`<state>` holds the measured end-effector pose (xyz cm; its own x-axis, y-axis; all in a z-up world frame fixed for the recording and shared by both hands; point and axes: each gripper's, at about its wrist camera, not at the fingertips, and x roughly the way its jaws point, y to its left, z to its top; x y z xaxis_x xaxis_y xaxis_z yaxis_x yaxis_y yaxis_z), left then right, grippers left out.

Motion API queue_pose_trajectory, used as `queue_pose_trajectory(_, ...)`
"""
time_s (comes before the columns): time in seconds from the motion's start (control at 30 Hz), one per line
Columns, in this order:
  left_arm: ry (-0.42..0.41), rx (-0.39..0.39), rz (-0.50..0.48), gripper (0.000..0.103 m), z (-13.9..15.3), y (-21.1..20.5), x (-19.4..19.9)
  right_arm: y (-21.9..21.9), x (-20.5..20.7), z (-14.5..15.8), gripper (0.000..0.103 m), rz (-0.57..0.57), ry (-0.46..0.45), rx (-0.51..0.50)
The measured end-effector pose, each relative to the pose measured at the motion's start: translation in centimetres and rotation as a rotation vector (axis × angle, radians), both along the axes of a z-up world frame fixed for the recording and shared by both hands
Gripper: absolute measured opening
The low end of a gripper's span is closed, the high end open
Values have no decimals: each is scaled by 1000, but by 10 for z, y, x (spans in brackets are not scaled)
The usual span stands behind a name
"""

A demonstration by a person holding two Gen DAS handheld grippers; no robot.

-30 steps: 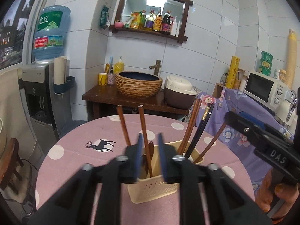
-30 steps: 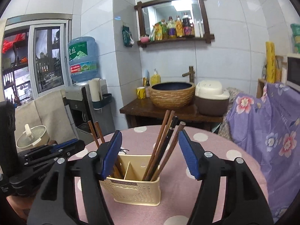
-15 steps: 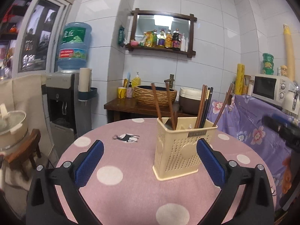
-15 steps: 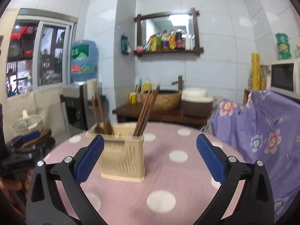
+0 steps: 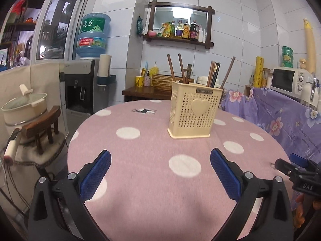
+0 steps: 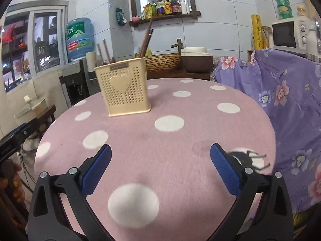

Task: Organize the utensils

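Observation:
A cream perforated utensil holder [image 5: 195, 110] with a heart on its side stands upright on the round pink polka-dot table [image 5: 152, 180]. It also shows in the right wrist view [image 6: 122, 92]. Wooden spoons [image 5: 176, 68] stand in its left compartment and several chopsticks [image 5: 216, 73] in its right. My left gripper [image 5: 160, 172] is open and empty, low over the near table edge, well short of the holder. My right gripper [image 6: 160, 170] is open and empty, over the table's near right part.
A purple floral cloth [image 5: 280, 116] covers furniture at the right, with a microwave [image 5: 289, 80] on it. A small wooden stool [image 5: 42, 128] and a pot [image 5: 24, 106] stand at the left. A water dispenser [image 5: 84, 84] and a dark side table [image 5: 144, 92] stand behind.
My left gripper was nearly shut around a spoon handle inside the holder; it opened, let go and pulled back. My right gripper pulled back too. Both are now farther from the holder.

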<state>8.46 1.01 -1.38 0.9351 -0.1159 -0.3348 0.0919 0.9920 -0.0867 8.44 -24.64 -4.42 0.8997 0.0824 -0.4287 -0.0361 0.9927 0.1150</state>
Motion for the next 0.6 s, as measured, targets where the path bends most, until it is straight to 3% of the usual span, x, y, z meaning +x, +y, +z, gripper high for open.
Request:
queue_pose_trajectory(0.17, -17, 21, -13, 98, -6, 0, -33, 22, -41, -2, 97, 52, -56, -47)
queue_pose_trajectory(0.27, -31, 25, 1, 98, -5, 4, -48, 30, -58, 5, 97, 83, -80, -7)
queue_pose_trajectory(0.37, -46, 27, 4, 98, -3, 6, -60, 35, -69, 13, 97, 113, -105, 22)
queue_pose_trajectory(0.6, -64, 0, 2, 98, 0, 7, -70, 43, -81, 21, 97, 108, -145, -26)
